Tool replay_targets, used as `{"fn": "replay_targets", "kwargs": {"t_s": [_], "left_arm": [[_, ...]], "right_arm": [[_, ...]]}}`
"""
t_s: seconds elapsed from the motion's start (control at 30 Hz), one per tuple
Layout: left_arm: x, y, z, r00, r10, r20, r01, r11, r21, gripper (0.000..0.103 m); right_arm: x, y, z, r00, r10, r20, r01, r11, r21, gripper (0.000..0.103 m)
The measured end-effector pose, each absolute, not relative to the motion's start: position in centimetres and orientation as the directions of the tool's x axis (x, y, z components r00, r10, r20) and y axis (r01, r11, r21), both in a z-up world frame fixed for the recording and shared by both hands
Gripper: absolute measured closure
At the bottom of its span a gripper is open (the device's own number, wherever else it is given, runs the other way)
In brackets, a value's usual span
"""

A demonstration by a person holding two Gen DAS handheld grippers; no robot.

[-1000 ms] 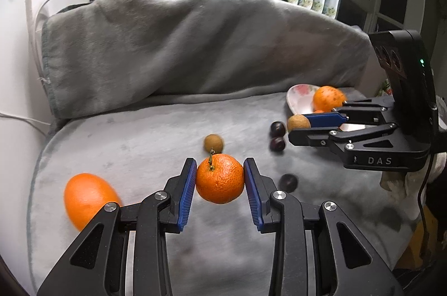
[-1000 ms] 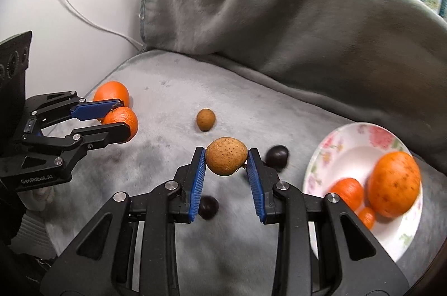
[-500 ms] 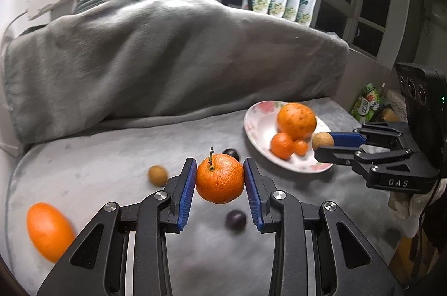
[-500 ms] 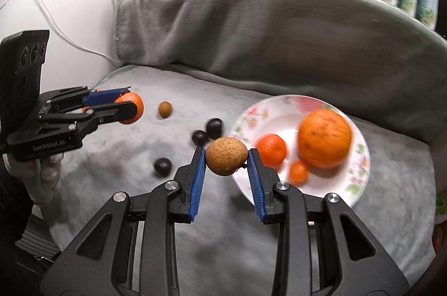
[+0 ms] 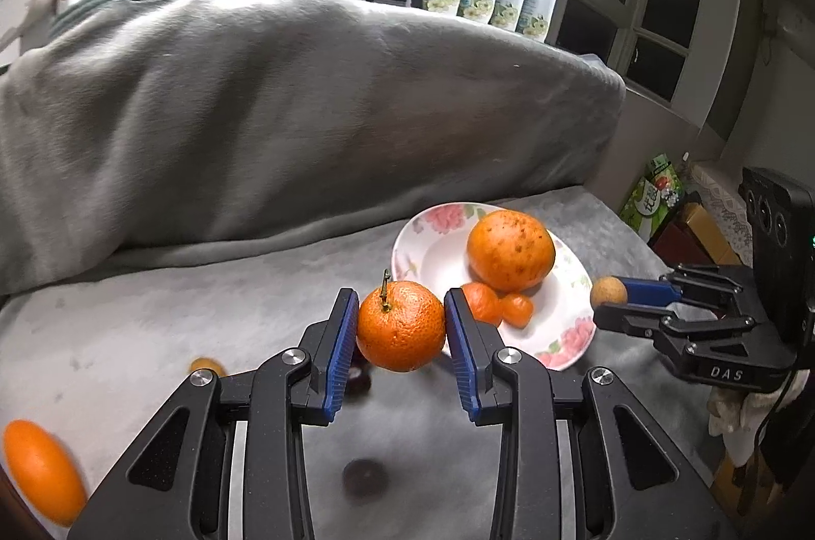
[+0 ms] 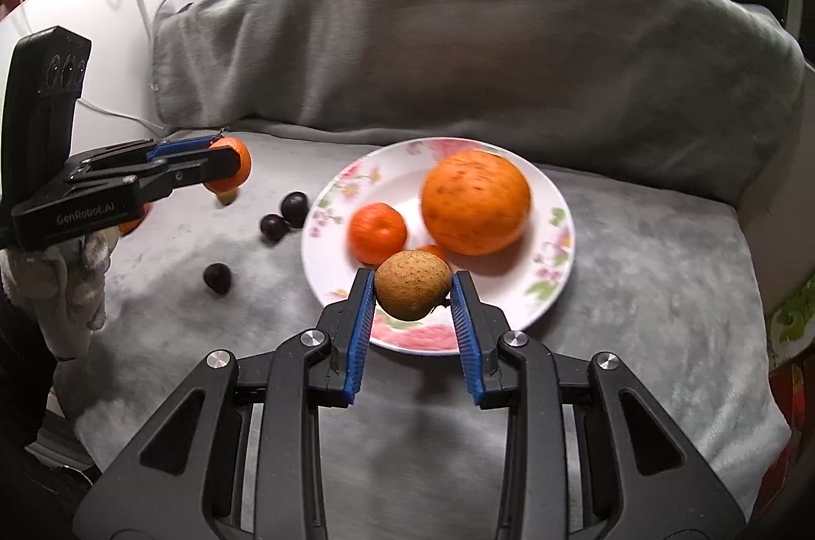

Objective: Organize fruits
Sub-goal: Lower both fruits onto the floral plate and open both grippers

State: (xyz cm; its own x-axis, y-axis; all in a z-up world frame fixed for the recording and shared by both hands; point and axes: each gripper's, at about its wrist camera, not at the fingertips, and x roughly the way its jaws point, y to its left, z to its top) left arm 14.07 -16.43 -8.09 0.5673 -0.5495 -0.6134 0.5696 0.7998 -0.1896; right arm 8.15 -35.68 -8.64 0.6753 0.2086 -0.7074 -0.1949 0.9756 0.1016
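My left gripper (image 5: 401, 326) is shut on a stemmed mandarin (image 5: 401, 326) and holds it in the air, left of the floral plate (image 5: 433, 254). My right gripper (image 6: 412, 291) is shut on a small brown fruit (image 6: 412, 291) above the plate's near rim (image 6: 407, 339). The plate holds a large spotted orange (image 6: 474, 201), a tangerine (image 6: 377, 232) and a small orange piece (image 5: 517, 309). Each gripper shows in the other's view: the right one (image 5: 608, 291), the left one (image 6: 229, 164).
Three dark plums (image 6: 294, 206) (image 6: 272, 226) (image 6: 217, 277) lie on the grey blanket (image 6: 636, 285) left of the plate. A loose orange (image 5: 43, 471) and a small brown fruit (image 5: 206, 368) lie further left. A blanket-covered backrest (image 5: 305, 107) rises behind. Boxes (image 5: 657, 196) stand at the right edge.
Both grippers have moved right toward the plate with their fruits. The right one now holds the brown fruit over the plate's near rim.
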Motion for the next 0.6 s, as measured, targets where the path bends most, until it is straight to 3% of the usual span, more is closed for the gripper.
{"fn": "replay_targets", "kwargs": {"t_s": [0.6], "left_arm": [[16.3,-21.2,-8.7,0.531,-0.556,-0.639,0.611,0.774,-0.165,0.07]], "right_arm": [[8.9,-37.6,-9.7,0.672,0.195,-0.715,-0.164,0.98,0.114,0.071]]}}
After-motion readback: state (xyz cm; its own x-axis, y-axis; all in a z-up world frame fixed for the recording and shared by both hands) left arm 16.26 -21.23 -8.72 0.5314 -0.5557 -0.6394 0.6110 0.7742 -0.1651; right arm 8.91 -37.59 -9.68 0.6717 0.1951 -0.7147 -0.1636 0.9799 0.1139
